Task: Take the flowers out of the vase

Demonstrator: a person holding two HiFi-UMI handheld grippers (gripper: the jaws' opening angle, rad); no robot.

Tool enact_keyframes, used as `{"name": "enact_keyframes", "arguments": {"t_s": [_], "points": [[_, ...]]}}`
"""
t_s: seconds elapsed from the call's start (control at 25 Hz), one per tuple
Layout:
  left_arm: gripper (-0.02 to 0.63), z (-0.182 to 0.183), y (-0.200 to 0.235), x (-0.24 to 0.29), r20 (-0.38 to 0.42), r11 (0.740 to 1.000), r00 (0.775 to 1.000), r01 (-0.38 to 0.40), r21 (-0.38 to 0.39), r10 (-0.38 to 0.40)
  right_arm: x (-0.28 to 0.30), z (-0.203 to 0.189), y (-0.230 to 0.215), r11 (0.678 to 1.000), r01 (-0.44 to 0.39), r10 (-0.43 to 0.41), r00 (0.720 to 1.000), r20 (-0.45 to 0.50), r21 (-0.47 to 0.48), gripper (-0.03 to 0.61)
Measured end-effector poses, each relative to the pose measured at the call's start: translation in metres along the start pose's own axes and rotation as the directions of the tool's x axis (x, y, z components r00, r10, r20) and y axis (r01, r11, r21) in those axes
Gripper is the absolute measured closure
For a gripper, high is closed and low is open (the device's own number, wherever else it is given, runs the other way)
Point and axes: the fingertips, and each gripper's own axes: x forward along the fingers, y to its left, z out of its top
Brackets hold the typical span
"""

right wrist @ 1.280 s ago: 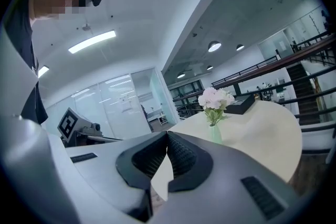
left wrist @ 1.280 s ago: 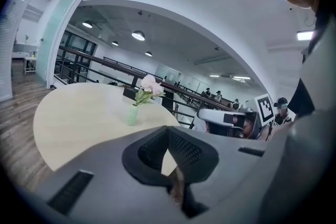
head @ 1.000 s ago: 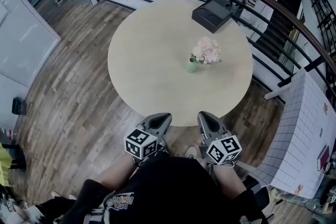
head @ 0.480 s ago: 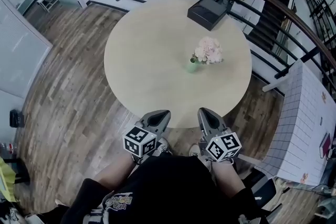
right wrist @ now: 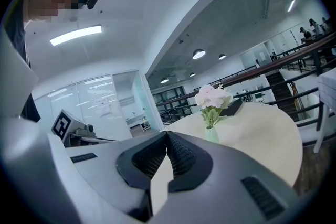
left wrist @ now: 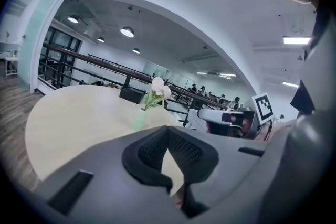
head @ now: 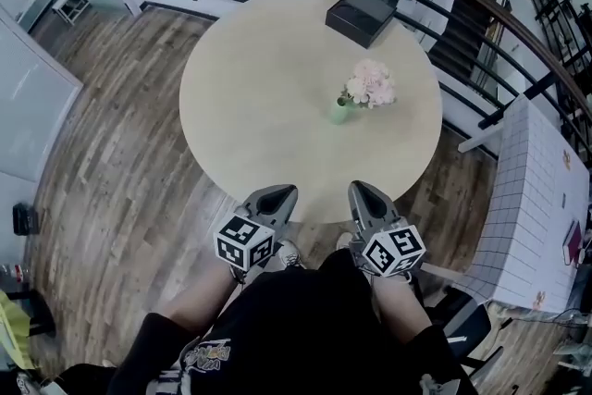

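Head view shows flowers (head: 370, 85) standing in the green vase (head: 339, 112), left tongs (head: 280, 192) and right tongs (head: 361, 191) closed, empty.

I've eased both tongs forward in the last second. The left tongs (head: 281, 191) and right tongs (head: 359, 187) now reach a little further over the near rim of the table (head: 231, 153) and stand slightly closer to the vase (head: 339, 111), which is ahead of the right tongs. My head view has drifted too. The black box (head: 361, 14) beyond the vase now sits nearer the top edge.
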Motion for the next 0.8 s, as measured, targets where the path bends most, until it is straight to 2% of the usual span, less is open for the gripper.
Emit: {"name": "enact_keyframes", "arguments": {"t_s": [0.24, 0.4, 0.8], "points": [[0.607, 0.001, 0.007, 0.018, 0.009, 1.0, 1.0, -0.008, 0.022, 0.008, 0.013, 0.001, -0.009, 1.0, -0.008, 0.007, 1.0, -0.013, -0.014, 0.557], [0.607, 0.005, 0.015, 0.03, 0.021, 0.998, 0.999, -0.045, 0.033, 0.044, 0.022, 0.006, -0.019, 0.999, -0.032, 0.031, 0.999, -0.026, -0.031, 0.557], [0.606, 0.015, 0.032, 0.084, 0.022, 0.99, 0.992, -0.126, 0.065, 0.124, 0.047, 0.012, -0.073, 0.998, -0.068, 0.068, 0.996, -0.063, 0.01, 0.555]]}}
